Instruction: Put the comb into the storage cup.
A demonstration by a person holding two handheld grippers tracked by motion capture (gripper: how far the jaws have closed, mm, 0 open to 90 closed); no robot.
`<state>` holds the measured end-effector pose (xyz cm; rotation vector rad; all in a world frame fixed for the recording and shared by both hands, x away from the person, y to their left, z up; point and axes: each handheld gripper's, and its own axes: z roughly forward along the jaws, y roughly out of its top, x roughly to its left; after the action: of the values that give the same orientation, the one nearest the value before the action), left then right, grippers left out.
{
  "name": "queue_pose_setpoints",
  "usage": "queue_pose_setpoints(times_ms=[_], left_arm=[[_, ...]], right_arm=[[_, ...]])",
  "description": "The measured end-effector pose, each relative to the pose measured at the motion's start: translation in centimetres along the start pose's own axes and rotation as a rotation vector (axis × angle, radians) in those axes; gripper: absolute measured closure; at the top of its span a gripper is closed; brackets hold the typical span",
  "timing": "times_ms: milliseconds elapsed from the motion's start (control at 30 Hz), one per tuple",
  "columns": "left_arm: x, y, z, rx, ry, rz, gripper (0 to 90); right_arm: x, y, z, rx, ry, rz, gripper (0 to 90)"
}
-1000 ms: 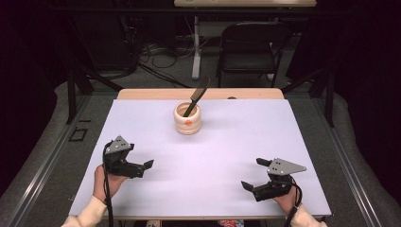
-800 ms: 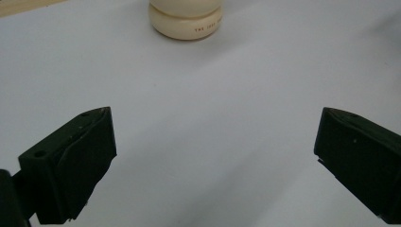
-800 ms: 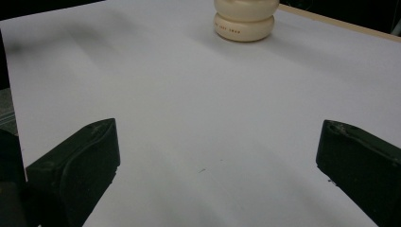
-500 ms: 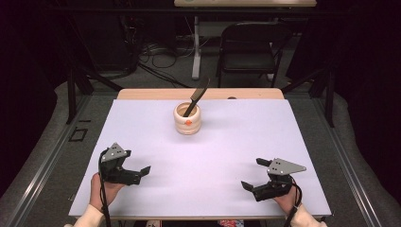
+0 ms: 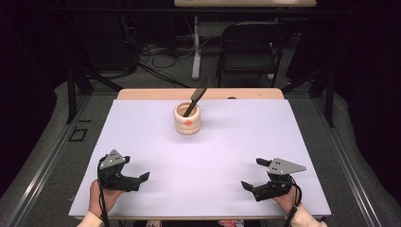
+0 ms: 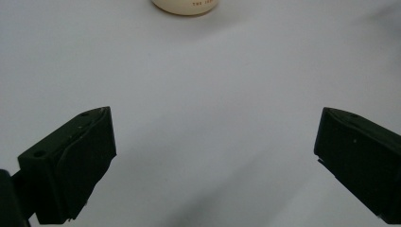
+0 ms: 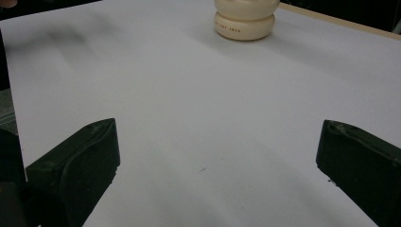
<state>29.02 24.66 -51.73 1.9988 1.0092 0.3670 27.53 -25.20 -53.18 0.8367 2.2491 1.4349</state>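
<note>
A cream ceramic pot [image 5: 187,119] stands on the far middle of the white table [image 5: 217,146], with a black utensil [image 5: 196,96] leaning out of it to the right. My left gripper [image 5: 140,180] rests near the front left edge, held by a hand, open and empty. My right gripper [image 5: 253,173] sits near the front right edge, also open and empty. In the left gripper view the jaws stand wide apart around bare table [image 6: 215,156], the pot [image 6: 185,5] far ahead. In the right gripper view the pot [image 7: 244,21] is far ahead, beyond the open gripper [image 7: 217,161].
A wooden strip [image 5: 142,94] runs along the table's far edge. Behind it are a black folding chair [image 5: 250,47], a white post [image 5: 196,47] and cables [image 5: 151,52] on the floor. Dark frame bars [image 5: 71,90] flank the table.
My left gripper has drawn back toward the front edge of the table and slightly left. The right gripper, pot and utensil have not moved.
</note>
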Motion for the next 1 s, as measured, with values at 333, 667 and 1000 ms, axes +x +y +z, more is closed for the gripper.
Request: queue_pose_setpoints(times_ms=[333,667,1000], left_arm=[[-0.4,-0.9,-0.3,-0.016,0.002,-0.008,0.0],[-0.8,-1.9,-0.8,-0.036,0.017,-0.006,0.0],[-1.3,-2.7,-1.6,-0.058,0.039,0.01,0.0]], right_arm=[[0.0,0.0,0.0,0.0,0.001,0.0,0.0],[0.0,0.0,0.0,-0.001,0.001,0.0,0.0],[0.1,0.0,0.0,0.001,0.003,0.002,0.0]])
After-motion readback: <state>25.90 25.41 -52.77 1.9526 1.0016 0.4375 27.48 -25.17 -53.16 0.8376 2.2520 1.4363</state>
